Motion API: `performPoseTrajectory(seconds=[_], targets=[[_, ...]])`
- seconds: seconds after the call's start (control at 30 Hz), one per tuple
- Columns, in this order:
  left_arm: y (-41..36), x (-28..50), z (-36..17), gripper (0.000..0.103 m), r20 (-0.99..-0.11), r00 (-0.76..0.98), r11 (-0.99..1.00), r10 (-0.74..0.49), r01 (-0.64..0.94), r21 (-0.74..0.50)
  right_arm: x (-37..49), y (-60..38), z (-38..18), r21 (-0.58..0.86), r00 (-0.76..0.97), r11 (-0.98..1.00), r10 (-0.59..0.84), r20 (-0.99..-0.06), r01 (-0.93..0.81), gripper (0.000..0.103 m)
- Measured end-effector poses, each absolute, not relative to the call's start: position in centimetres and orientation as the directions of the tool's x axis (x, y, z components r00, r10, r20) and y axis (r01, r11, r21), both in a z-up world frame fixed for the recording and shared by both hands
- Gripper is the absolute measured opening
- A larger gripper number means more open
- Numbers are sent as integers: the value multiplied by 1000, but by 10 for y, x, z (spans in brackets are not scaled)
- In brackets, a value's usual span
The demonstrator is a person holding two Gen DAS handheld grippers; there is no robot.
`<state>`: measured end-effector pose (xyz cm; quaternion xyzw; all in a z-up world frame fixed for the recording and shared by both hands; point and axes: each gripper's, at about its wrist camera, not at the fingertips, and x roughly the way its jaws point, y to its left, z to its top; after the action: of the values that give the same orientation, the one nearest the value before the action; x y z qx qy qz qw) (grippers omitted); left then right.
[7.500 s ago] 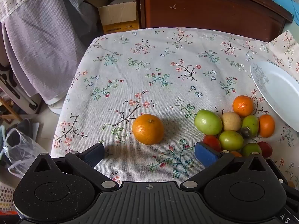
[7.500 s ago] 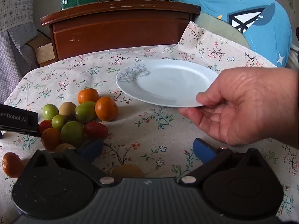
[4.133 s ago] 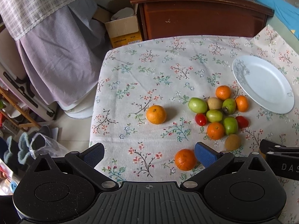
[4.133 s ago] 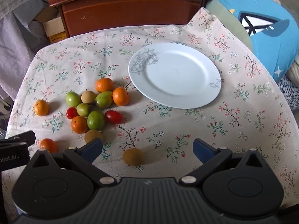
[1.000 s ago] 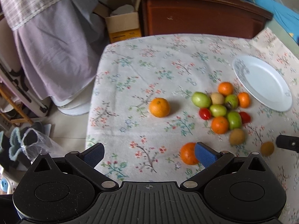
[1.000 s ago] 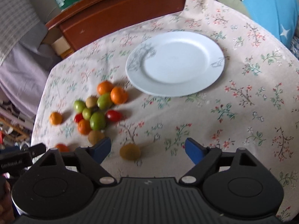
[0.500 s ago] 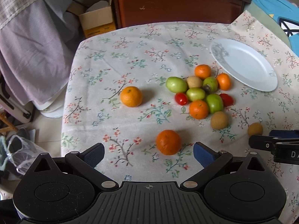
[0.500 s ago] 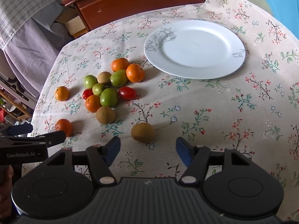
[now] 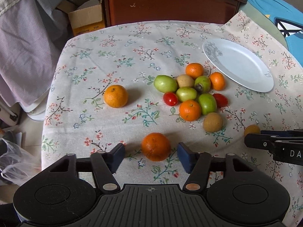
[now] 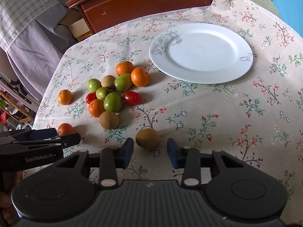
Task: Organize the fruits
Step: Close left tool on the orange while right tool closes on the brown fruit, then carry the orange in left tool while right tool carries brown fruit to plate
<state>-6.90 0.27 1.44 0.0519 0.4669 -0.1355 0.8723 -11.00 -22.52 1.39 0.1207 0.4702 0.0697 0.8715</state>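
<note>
My left gripper is open, its blue pads on either side of a near orange on the floral tablecloth, not touching it. My right gripper is open around a brown kiwi, gaps on both sides. A cluster of oranges, green fruits, red tomatoes and kiwis lies mid-table, also in the right wrist view. A lone orange sits to the left. An empty white plate lies at the far right, also in the left wrist view.
A dark wooden cabinet stands behind the table. A cardboard box and draped checked cloth are at the left. The table edge drops off at the left. A blue cushion is at the far right.
Both grippers have moved down and forward to the fruit. Their jaws have narrowed, the left around the near orange and the right around the brown kiwi.
</note>
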Motion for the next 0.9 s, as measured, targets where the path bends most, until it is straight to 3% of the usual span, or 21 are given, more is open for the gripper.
performPoseTrajectory(seconds=[0.17, 0.3, 0.6, 0.7, 0.9], targets=[[1, -70, 14, 50, -822, 542, 957, -176, 291, -13, -110, -226, 13, 292, 551, 956, 251, -796, -14, 28], [2, -69, 14, 43, -815, 549, 956, -186, 293, -21, -111, -225, 13, 292, 556, 956, 251, -792, -15, 28], [2, -68, 14, 42, -807, 559, 959, -189, 283, -28, -111, -222, 12, 279, 567, 960, 242, -787, -22, 29], [4, -68, 15, 30, -800, 558, 955, -219, 291, -59, -111, -223, 12, 284, 571, 958, 248, -783, -27, 29], [3, -70, 23, 30, -777, 579, 953, -247, 290, -86, -110, -224, 15, 311, 580, 950, 265, -770, -21, 28]])
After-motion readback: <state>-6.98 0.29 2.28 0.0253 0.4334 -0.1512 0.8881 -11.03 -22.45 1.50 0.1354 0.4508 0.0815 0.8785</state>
